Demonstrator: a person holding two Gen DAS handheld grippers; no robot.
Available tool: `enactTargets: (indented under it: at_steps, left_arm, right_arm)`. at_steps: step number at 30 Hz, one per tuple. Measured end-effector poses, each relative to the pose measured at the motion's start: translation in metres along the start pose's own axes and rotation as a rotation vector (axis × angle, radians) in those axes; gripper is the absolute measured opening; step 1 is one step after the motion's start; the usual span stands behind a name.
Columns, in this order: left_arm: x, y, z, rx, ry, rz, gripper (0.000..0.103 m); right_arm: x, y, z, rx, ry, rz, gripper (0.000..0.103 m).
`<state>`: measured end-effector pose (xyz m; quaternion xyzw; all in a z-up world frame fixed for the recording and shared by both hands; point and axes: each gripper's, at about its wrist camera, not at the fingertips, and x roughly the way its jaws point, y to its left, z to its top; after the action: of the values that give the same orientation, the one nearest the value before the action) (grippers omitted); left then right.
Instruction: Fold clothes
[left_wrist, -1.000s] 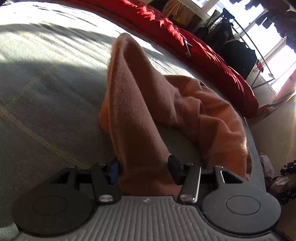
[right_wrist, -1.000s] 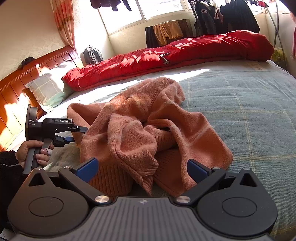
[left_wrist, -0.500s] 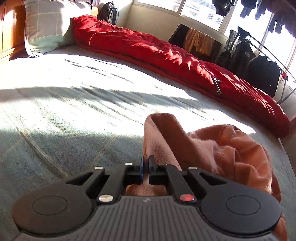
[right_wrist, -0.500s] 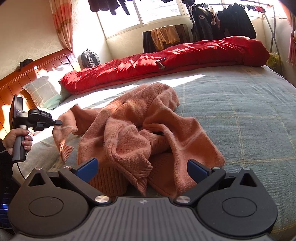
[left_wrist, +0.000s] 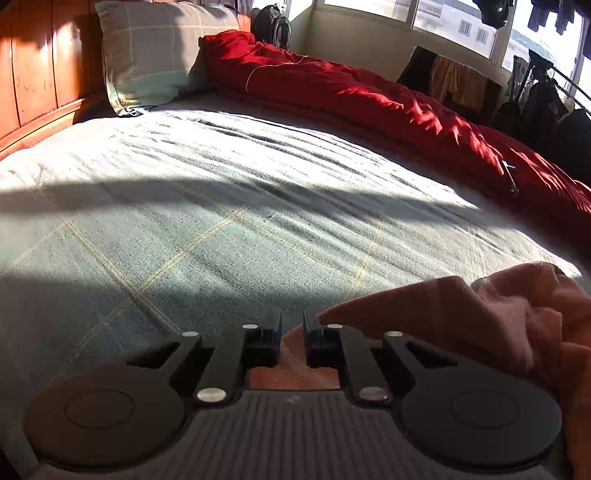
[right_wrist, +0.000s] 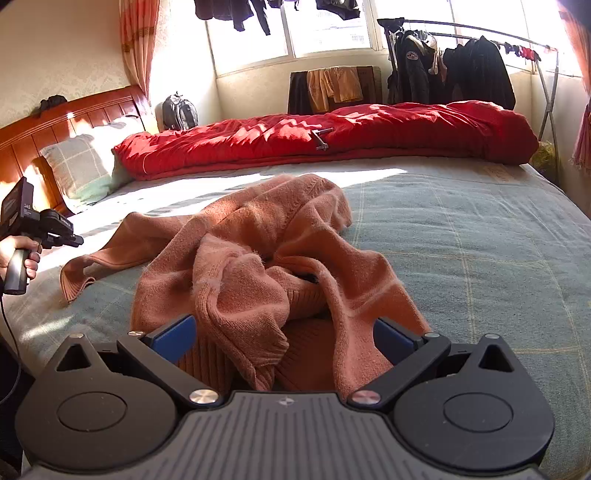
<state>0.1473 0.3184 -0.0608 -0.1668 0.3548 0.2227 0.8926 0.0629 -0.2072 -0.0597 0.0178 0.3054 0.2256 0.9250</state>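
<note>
Since a second ago your left tool (left_wrist: 291, 332) has let the sleeve drop and pulled back, fingers now nearly together gripping nothing, while your right tool (right_wrist: 284, 334) hangs spread wide over the crumpled fuzzy orange knit sweater (right_wrist: 258, 251) on the grey-green checked bed (right_wrist: 480, 240).

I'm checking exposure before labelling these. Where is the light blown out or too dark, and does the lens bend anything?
Left wrist view: a sunlit band on the bedspread washes out, with a dark shadow stripe below it; the left tongs are silhouetted. Right wrist view: the windows are overexposed, while the orange sweater is evenly lit and sharp. Both fisheyes curve the bed's edges.
</note>
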Motion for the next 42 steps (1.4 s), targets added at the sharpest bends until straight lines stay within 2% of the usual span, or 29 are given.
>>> enactTargets:
  at_steps: [3, 4, 6, 10, 14, 16, 18, 20, 26, 32, 36, 42]
  left_arm:
    - [-0.017, -0.024, -0.007, 0.087, -0.026, -0.071, 0.025]
    - [-0.025, -0.036, -0.009, 0.117, -0.035, -0.104, 0.034]
    - [-0.04, -0.062, -0.016, 0.185, -0.05, -0.177, 0.043]
    - [-0.067, -0.115, -0.032, 0.326, -0.058, -0.307, 0.045]
    - [-0.096, -0.174, -0.058, 0.454, -0.051, -0.463, 0.047]
    - [-0.108, -0.197, -0.071, 0.506, -0.046, -0.532, 0.054]
    - [-0.12, -0.219, -0.086, 0.563, -0.047, -0.585, 0.056]
    - [-0.13, -0.241, -0.102, 0.624, -0.049, -0.608, 0.059]
    - [-0.138, -0.281, -0.142, 0.747, -0.037, -0.575, 0.062]
    - [-0.132, -0.285, -0.156, 0.676, -0.014, -0.611, 0.066]
    - [-0.13, -0.283, -0.155, 0.643, -0.029, -0.622, 0.067]
    - [-0.122, -0.283, -0.145, 0.6, -0.041, -0.621, 0.067]
  right_arm:
    - [0.005, -0.001, 0.002, 0.018, 0.009, 0.003, 0.103]
    - [0.006, -0.002, 0.002, 0.028, 0.011, 0.006, 0.103]
    - [0.007, -0.003, 0.001, 0.044, 0.008, 0.008, 0.103]
    - [0.005, -0.008, -0.002, 0.053, -0.003, 0.0, 0.098]
    - [0.003, -0.021, -0.006, 0.058, -0.007, -0.023, 0.082]
    - [0.003, -0.03, -0.007, 0.063, -0.005, -0.041, 0.075]
    - [0.006, -0.042, -0.005, 0.06, 0.0, -0.05, 0.067]
    - [0.011, -0.054, -0.002, 0.054, 0.005, -0.055, 0.065]
    - [0.029, -0.09, 0.009, 0.04, 0.026, -0.065, 0.064]
    - [0.085, -0.123, 0.023, 0.077, 0.124, 0.021, 0.064]
    - [0.121, -0.128, 0.025, 0.073, 0.182, 0.076, 0.047]
    - [0.159, -0.123, 0.04, 0.055, 0.189, 0.168, 0.042]
